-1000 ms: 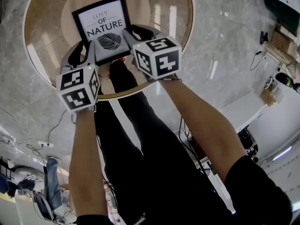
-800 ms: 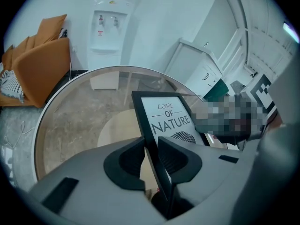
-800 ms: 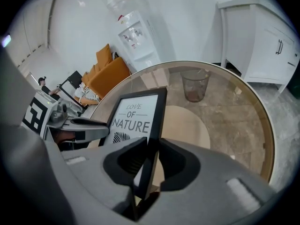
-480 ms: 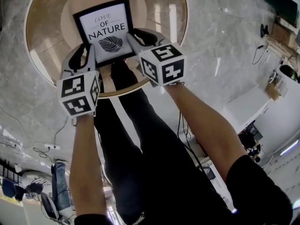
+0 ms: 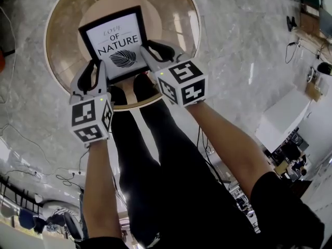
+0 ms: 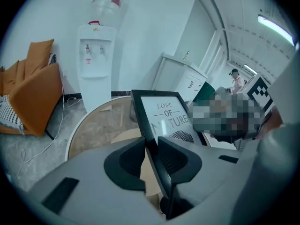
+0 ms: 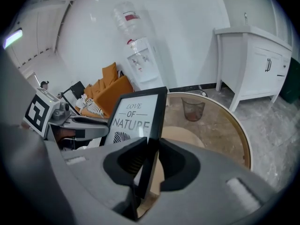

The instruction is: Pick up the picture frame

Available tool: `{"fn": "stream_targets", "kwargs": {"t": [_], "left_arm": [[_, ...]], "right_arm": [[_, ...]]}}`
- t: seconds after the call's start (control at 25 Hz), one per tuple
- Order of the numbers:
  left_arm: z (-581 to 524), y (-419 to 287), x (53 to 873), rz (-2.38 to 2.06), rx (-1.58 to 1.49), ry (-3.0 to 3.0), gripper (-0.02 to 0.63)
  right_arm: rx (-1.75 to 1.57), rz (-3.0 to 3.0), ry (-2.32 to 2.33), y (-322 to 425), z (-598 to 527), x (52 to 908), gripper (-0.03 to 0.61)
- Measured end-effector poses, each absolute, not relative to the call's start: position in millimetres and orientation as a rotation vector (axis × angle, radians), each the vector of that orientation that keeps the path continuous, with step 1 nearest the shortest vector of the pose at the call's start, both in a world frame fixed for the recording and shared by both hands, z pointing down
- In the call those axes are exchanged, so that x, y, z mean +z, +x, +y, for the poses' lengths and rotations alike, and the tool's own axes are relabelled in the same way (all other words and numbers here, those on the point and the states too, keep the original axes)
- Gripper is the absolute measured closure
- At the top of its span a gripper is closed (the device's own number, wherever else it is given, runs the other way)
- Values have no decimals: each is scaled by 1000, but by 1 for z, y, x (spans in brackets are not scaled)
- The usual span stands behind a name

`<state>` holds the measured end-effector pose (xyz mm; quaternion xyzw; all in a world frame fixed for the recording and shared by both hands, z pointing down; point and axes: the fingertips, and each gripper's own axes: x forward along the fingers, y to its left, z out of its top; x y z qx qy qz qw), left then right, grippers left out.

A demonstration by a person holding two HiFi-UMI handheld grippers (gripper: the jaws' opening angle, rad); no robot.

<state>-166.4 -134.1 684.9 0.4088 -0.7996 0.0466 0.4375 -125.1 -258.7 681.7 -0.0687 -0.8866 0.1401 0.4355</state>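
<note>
- Picture frame point(image 5: 115, 43): slim black border and portrait shape, with a white print inside reading "LOVE OF NATURE" over a dark leaf drawing.
- It's held up over the round table point(image 5: 181, 19), tilted back so the print faces the head camera. It looks clear of the wood-toned top.
- Left tool point(image 5: 97, 69) is clamped on the frame's left edge near the bottom. Its jaws have just been closing, and its own view shows both pads tight on the black border.
- Right tool point(image 5: 155, 51) does the same on the right edge. Its jaws have just been closing too, with the border pinched between the pads.
- Behind the table there's a white water dispenser point(image 6: 96, 64) and an orange sofa point(image 6: 35, 93).
</note>
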Motion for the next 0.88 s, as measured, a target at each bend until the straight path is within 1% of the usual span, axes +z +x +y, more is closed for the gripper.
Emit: {"fn": "stream_targets", "kwargs": {"t": [0.48,0.68,0.88], "left_arm": [[-136,-181,603,-2045,127,1055,517],[-139,-188,557,-2060,146,1117,518],[-138,-188,520,-2077,135,1129,518]], "right_arm": [[314,-2300,-91,-133,-258,595,504],[351,-2325,-17,-131,-258,553,505],[341,-2360,-34,-132,-257,515,505]]}}
